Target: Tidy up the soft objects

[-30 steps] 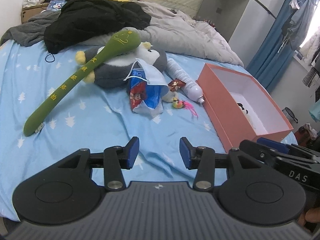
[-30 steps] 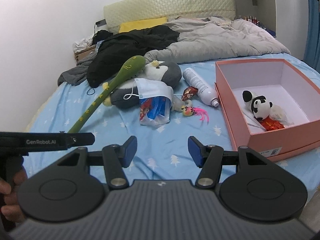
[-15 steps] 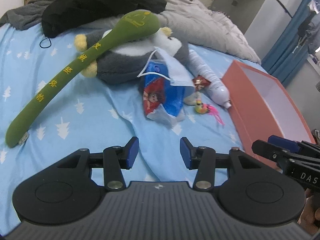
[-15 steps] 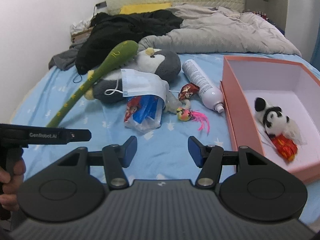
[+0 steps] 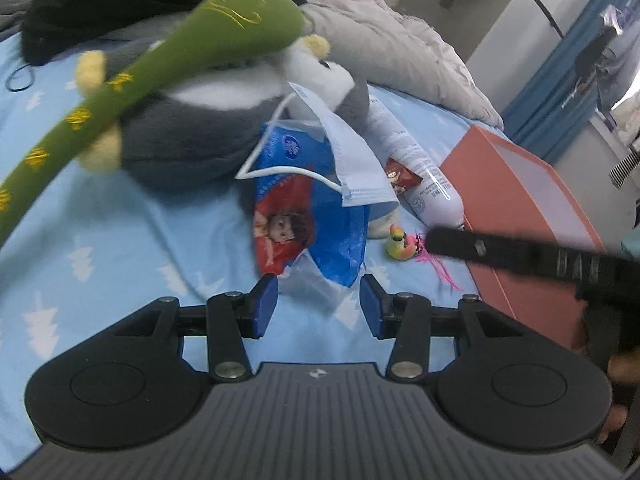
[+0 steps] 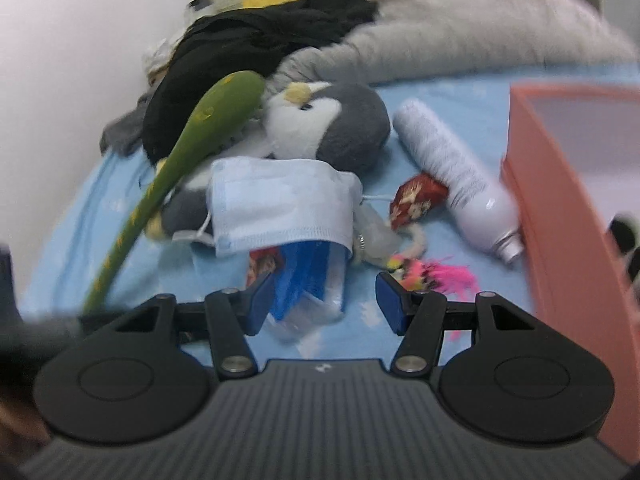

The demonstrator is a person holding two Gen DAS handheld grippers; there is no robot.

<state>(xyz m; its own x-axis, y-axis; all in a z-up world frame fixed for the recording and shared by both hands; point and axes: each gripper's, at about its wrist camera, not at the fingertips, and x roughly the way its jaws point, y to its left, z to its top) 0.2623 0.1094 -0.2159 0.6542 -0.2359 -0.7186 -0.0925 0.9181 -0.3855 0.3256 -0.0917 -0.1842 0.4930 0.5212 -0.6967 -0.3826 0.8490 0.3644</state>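
Blue tree-print bedsheet (image 5: 120,240), white wall (image 6: 80,40).

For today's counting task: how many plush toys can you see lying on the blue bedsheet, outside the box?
2: the grey penguin plush by the black clothes, and the long green plush stick lying across it. More could be hidden under the clothes.

Your right view is smeared: the box (image 6: 560,184) runs off the right edge, and the toy (image 6: 628,240) inside it is a dark blur. The mask (image 6: 280,206) covers the top of the packet (image 6: 304,280). Your left view cuts off the green plush (image 5: 132,84).
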